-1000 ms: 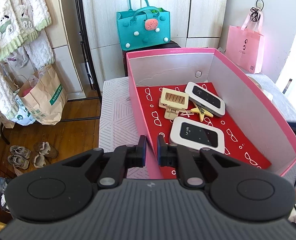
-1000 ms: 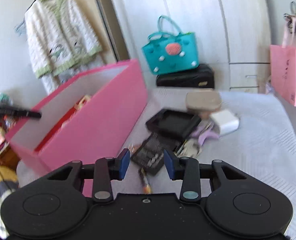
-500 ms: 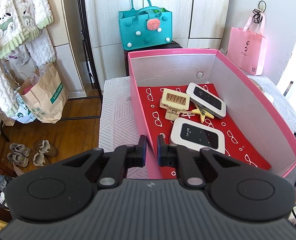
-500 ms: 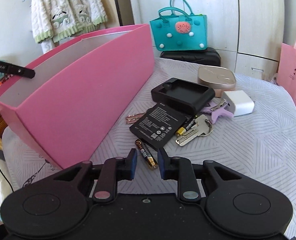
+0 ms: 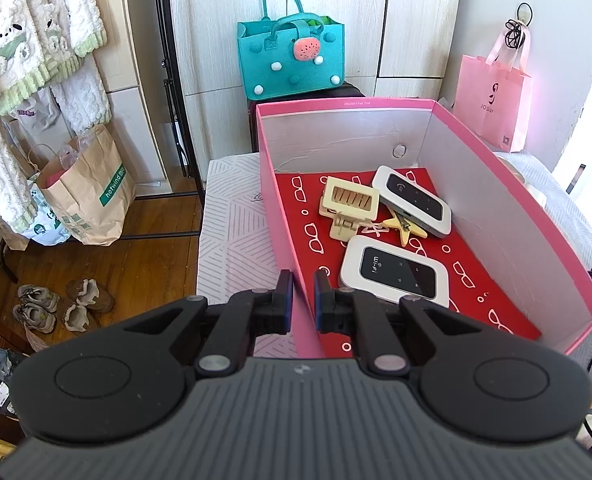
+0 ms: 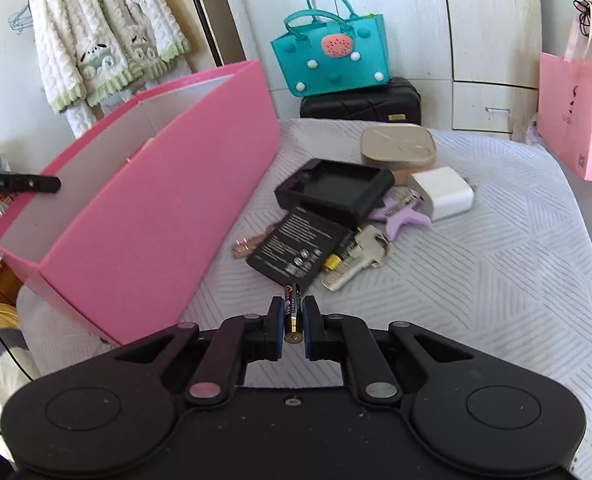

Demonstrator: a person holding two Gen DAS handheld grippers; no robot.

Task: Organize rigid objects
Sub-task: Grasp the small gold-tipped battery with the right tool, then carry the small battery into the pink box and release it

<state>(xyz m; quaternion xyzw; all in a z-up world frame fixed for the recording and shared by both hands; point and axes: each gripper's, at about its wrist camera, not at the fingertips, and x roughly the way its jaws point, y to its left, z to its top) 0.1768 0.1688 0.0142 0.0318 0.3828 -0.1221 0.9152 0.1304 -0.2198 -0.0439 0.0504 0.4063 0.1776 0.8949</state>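
Left gripper (image 5: 303, 294) pinches the box (image 5: 281, 216) wall, probably steadying it, while right gripper (image 6: 293, 314) has just closed on a battery (image 6: 291, 308) headed inside.

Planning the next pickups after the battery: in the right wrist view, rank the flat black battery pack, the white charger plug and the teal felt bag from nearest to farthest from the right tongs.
1. Flat black battery pack, just beyond the right tongs, near the centre.
2. White charger plug, farther back on the right.
3. Teal felt bag, on the black case by the cupboards, off the table.
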